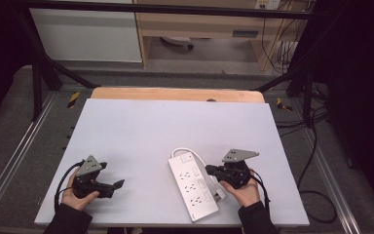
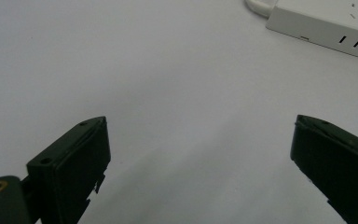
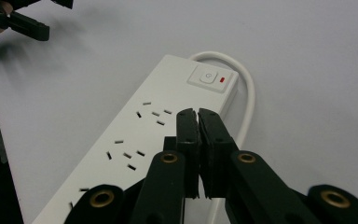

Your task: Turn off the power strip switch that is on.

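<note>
Left gripper view: jaws of the left gripper [image 2: 200, 144] spread wide, nothing between them, bare white table sheet [image 2: 158, 70] beneath. Power strip [image 2: 326, 25] at 1 o'clock, well apart from the jaws, end face with two slots toward the camera.

Right gripper view: jaws of the right gripper [image 3: 198, 114] pressed together, only a hairline seam between the pads, nothing held. Tips sit over the strip's top face, just short of the rocker switch [image 3: 213, 78] at 12 o'clock; contact with the strip cannot be told. Red indicator on the switch. Socket slots run away toward 8 o'clock. White cable [image 3: 247, 107] loops round the switch end, passing at 2 o'clock of the tips.

High view: left gripper [image 1: 117, 184] at 7 o'clock of the sheet [image 1: 175, 126], held by the left hand [image 1: 78, 197]. Right gripper [image 1: 208, 169] at 5 o'clock, in the right hand [image 1: 246, 191], tips at the strip's right edge. Strip [image 1: 193, 186] lies between the two, near the front edge, switch end away from the person. Wooden tabletop edge [image 1: 175, 93] at 12 o'clock beyond the sheet.
</note>
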`<state>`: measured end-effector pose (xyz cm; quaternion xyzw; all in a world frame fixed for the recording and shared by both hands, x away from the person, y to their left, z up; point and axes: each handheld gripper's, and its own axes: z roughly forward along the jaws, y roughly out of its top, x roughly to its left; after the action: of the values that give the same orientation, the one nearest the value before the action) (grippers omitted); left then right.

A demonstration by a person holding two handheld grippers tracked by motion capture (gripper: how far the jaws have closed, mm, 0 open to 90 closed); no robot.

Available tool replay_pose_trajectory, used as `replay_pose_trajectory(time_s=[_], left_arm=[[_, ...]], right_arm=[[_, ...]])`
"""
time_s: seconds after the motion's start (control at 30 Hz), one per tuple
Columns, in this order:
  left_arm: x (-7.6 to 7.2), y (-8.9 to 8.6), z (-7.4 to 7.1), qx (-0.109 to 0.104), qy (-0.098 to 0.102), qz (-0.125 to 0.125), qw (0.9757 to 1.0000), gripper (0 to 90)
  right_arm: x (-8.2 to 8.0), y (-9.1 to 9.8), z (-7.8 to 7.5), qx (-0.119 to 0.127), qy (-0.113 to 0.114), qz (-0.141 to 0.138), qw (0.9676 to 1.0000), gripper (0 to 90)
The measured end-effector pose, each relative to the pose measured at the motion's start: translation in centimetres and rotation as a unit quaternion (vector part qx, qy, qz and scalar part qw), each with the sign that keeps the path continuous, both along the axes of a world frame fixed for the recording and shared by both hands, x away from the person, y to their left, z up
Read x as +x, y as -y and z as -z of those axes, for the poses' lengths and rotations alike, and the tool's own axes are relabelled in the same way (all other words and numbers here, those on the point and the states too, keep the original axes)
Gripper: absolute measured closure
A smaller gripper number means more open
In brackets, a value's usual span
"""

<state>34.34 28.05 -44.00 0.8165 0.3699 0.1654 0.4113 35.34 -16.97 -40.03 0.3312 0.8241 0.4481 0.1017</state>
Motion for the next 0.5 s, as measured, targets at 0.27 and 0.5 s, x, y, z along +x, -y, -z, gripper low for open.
replay_pose_trajectory(time_s=[0.27,0.5], left_arm=[[0.0,0.0,0.0,0.001,0.0,0.0,1.0,4.6],[0.0,0.0,0.0,0.0,0.0,-0.001,1.0,4.6]], right_arm=[[0.3,-0.9,0.3,-0.003,-0.004,-0.008,1.0,90.0],[0.7,-1.6,0.7,-0.009,-0.009,-0.014,0.9998,90.0]])
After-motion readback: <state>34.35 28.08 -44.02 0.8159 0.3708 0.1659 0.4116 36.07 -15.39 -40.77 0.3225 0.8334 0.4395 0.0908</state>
